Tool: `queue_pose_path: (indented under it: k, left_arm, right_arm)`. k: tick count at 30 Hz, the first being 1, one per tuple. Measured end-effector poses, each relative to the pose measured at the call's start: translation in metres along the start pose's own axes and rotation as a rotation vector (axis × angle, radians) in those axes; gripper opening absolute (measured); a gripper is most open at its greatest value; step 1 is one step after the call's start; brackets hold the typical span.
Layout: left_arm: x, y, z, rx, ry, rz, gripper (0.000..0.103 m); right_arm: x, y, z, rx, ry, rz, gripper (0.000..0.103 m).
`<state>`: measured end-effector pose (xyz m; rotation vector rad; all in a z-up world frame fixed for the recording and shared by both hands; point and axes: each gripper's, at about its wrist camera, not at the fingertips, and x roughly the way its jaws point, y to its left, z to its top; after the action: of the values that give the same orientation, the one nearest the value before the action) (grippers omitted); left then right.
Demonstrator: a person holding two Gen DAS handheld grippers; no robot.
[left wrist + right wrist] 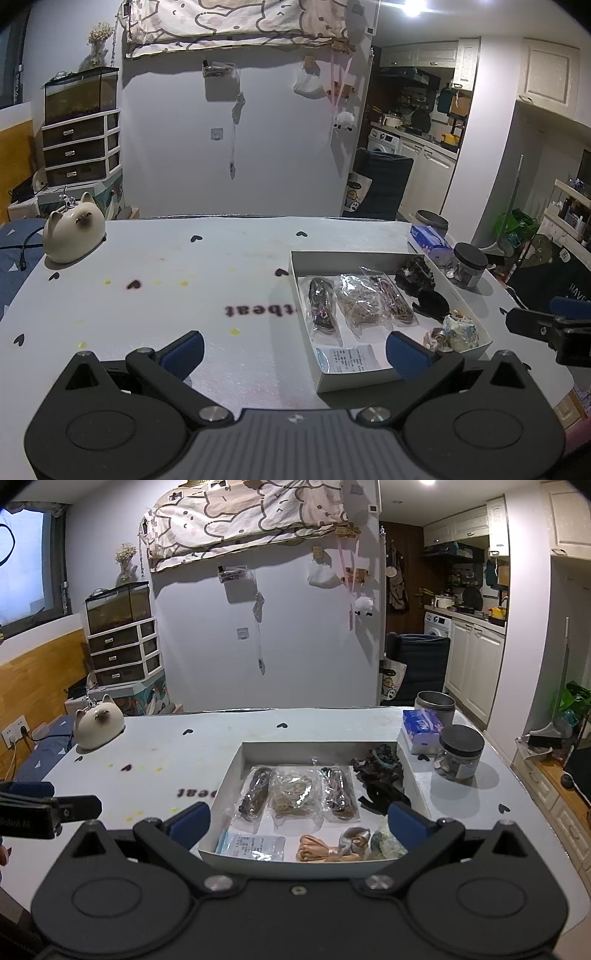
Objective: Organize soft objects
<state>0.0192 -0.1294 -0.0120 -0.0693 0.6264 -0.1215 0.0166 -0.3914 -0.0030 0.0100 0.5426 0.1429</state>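
A shallow white box (236,755) (295,275) lies on the table and holds soft items: three clear bags of hair ties (293,794) (360,304), dark scrunchies (376,770) (415,277), a peach ribbon (317,851), a pale patterned scrunchie (460,332) and a flat packet (253,845) (345,358). My right gripper (297,825) hovers open just over the box's near edge, nothing between its fingers. My left gripper (295,350) is open too, above the bare table at the box's left front corner.
A cat-shaped ceramic pot (72,234) (98,725) stands at the far left of the table. A tissue pack (421,729), a metal tin (434,701) and a dark-lidded jar (458,755) stand right of the box. The table's right edge is close.
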Motion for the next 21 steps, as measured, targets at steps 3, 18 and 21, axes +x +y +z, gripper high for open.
queue_pose_path:
  k: [3,18,21]
  left_arm:
    - [-0.0005,0.0005,0.0005,-0.001,0.001,-0.003,0.103]
    - [-0.0003,0.0001,0.0004,-0.001,0.001,-0.001,0.103]
    - [-0.0009,0.0000,0.0008,-0.001,0.000,-0.001,0.103]
  right_arm:
    - [0.0000,0.0001,0.0000,-0.001,0.000,0.000,0.103]
    - [0.0005,0.0014,0.0000,-0.004,0.002,0.002,0.103]
    - [0.0005,0.0018,0.0001,-0.004,0.003,0.002,0.103]
